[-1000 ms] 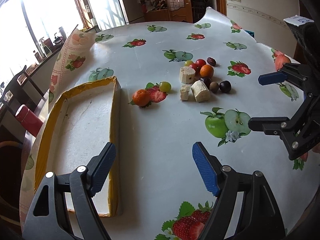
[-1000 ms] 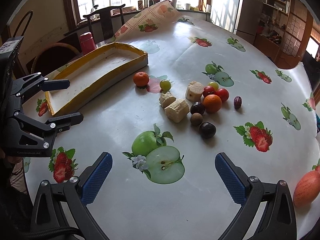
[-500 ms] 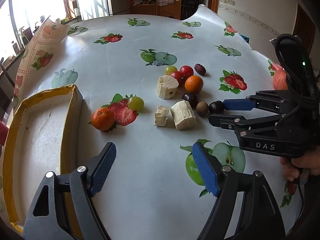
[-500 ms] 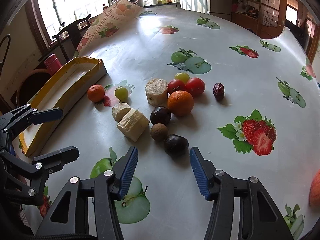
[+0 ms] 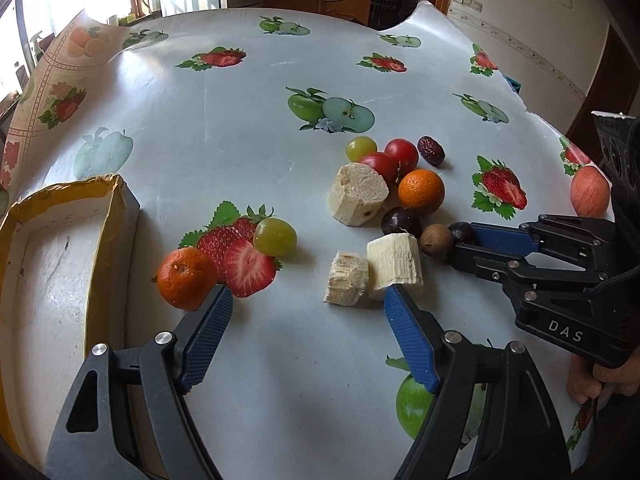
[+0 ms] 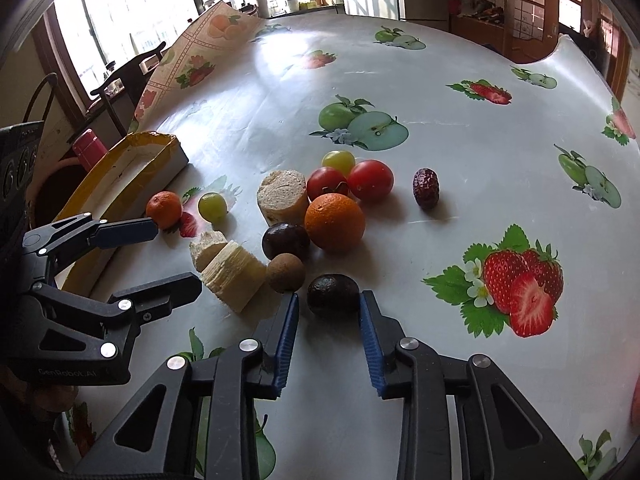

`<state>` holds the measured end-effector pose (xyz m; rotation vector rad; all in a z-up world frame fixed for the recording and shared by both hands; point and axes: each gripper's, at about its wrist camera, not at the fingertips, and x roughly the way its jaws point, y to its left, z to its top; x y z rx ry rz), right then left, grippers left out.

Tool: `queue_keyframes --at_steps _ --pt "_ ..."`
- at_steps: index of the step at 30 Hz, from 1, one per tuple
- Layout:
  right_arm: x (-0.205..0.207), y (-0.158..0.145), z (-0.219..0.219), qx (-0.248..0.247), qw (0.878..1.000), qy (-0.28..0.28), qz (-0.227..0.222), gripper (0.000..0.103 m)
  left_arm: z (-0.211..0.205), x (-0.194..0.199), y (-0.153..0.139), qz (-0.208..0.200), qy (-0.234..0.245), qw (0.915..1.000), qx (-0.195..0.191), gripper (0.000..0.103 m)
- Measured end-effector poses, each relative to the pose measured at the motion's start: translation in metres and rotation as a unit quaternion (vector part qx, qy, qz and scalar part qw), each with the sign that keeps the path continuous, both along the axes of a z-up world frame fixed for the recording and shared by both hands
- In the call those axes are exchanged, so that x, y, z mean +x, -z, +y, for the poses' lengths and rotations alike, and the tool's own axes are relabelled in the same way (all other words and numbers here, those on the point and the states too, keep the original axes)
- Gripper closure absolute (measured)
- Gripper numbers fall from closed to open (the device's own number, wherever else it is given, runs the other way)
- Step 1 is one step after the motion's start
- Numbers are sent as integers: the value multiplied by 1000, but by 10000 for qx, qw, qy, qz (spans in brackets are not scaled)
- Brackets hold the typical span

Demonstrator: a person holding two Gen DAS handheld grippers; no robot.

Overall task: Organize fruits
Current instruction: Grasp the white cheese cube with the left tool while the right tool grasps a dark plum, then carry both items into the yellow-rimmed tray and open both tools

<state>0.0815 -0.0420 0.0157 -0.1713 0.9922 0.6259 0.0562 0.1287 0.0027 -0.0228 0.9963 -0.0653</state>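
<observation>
Right gripper [image 6: 328,308] sitting wide apart around small round dark fruit [image 6: 333,294], blue pads just beside it, left gripper [image 5: 308,304] gaping apart too, small orange mandarin [image 5: 187,278] touching its left pad, yellow-rimmed cardboard tray [image 5: 102,248] further left.

My table [image 6: 460,208] wears a fruit-print oilcloth; on it lie a yellow-rimmed tray [image 5: 52,264], 2 tomatoes [image 6: 370,180], 2 oranges [image 6: 335,222], 2 grapes [image 5: 275,237].

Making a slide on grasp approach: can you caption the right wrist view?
Right claw open around a dark round fruit, not yet closed, beside an orange and tomatoes.
</observation>
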Motion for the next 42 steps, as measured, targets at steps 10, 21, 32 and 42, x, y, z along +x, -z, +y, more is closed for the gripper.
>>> queue_keyframes --at_steps 10,21,32,42 --pt "-7 -4 -16 342 9993 158 59 79 -7 8 12 81 255 9996 1 78" --pt "-35 -15 -23 515 9985 180 0 79 -1 -19 -4 -113 288 9992 -255 90" --pt "-71 -31 -4 624 9980 -74 -99 79 18 -73 -22 -255 160 9987 -420 90" --pt "-96 -41 19 719 9969 -297 -147 79 44 -112 -37 -444 -14 9981 -428 90"
